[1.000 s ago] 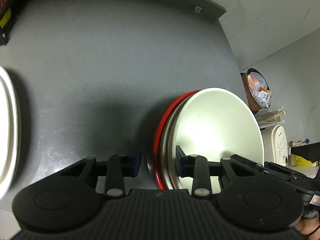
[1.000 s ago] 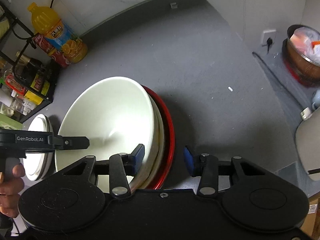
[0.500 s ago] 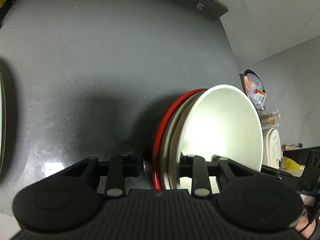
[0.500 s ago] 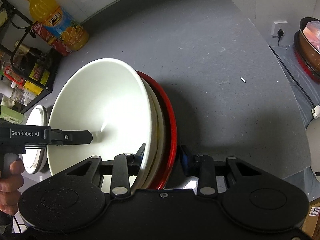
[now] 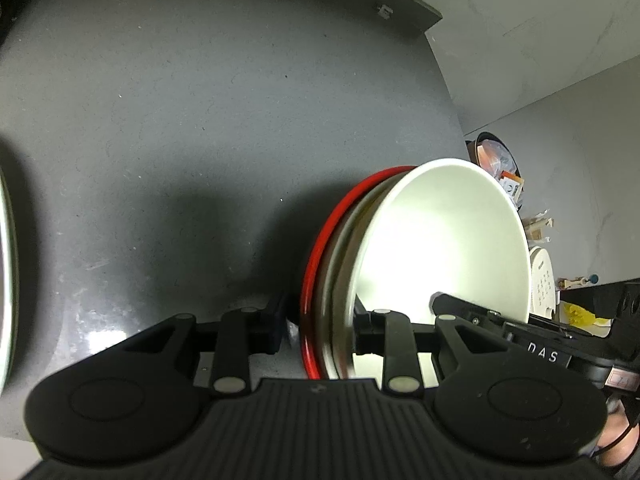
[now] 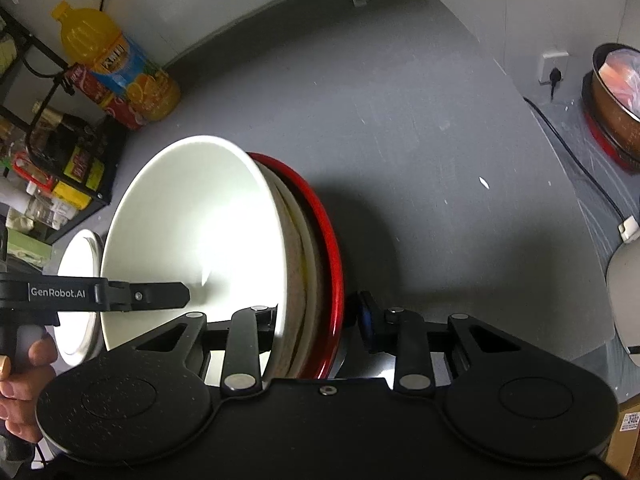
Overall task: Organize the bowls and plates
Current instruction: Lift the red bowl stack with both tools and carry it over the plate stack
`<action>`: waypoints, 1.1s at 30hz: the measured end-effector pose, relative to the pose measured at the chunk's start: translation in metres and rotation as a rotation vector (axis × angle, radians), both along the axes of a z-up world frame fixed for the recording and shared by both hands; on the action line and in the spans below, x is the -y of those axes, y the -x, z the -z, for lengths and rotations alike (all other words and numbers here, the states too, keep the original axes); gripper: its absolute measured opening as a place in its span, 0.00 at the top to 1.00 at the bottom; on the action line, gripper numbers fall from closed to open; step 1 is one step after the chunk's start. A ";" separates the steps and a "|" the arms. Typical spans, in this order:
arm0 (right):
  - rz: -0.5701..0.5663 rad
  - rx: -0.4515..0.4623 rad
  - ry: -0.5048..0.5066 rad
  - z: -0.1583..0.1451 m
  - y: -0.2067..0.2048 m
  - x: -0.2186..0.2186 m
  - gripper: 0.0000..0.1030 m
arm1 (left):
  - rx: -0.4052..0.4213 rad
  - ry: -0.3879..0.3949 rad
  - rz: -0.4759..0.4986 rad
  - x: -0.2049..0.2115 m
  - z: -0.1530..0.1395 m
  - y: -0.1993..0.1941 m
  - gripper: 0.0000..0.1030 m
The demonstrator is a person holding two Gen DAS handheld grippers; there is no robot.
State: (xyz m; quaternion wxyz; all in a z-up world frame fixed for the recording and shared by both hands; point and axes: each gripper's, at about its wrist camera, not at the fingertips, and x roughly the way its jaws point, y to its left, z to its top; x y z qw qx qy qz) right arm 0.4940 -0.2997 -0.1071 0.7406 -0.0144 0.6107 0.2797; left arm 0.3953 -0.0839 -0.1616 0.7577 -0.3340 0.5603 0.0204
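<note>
While both grippers clamp the same stack from opposite edges, the scene reads like this:

Stack: a white bowl [image 5: 444, 240] nested on a pale plate [image 5: 340, 276] and a red plate [image 5: 316, 264], the whole stack tipped up on edge above the grey counter [image 5: 180, 120].
Left gripper [image 5: 316, 324]: fingers closed on the near rim of the stack, one finger behind the red plate, the other inside the bowl.
Right gripper [image 6: 316, 316]: fingers closed on the opposite rim of the same stack, one finger inside the bowl, the blue-padded finger against the red plate's back.
Hand [image 6: 20, 380]: holds the left gripper's handle, at the left edge of the right wrist view.
Other white plate [image 6: 76, 292]: lies on the counter beyond the bowl, near the black rack [image 6: 60, 152].
Juice bottle [image 6: 116, 64]: stands at the back wall beside a red can [image 6: 104, 96].
Copper pot [image 6: 616, 100]: well off to the right.
</note>
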 end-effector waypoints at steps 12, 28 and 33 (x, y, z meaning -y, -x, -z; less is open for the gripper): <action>-0.054 0.027 -0.056 -0.026 0.006 -0.042 0.70 | 0.061 -0.038 -0.048 -0.045 -0.041 0.016 0.72; -0.146 0.050 -0.100 -0.047 0.037 -0.126 0.70 | 0.070 -0.064 -0.149 -0.123 -0.063 0.070 0.72; -0.167 0.046 -0.117 -0.050 0.047 -0.147 0.70 | 0.075 -0.071 -0.179 -0.144 -0.071 0.089 0.72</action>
